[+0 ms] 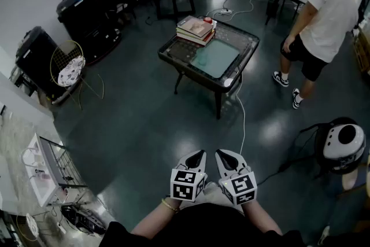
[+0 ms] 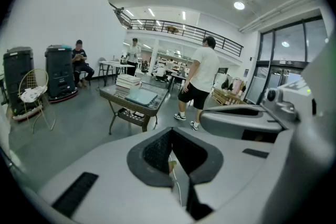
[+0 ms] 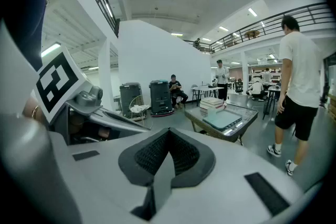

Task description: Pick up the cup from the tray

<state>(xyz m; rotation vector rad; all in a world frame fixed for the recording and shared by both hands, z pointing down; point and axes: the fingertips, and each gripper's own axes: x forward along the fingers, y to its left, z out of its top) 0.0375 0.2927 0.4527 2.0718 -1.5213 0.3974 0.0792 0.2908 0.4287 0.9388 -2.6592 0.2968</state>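
The floor (image 1: pixel 144 124) looked glossy. The far bench (image 1: pixel 241 39) had a glass top on metal legs. The right gripper (image 3: pixel 167 136) had matt grey plastic fingers (image 3: pixel 105 181) with rough black pads (image 3: pixel 152 152).

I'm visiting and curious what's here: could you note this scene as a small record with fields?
Table: dark, glass-topped, far ahead across the floor
Books: stacked at table's far end
Tray: teal, on the table
Cup: pale, on tray beside books
Left gripper: jaws shut, empty
Right gripper: jaws shut, empty
Bystander: white shirt, standing right of table
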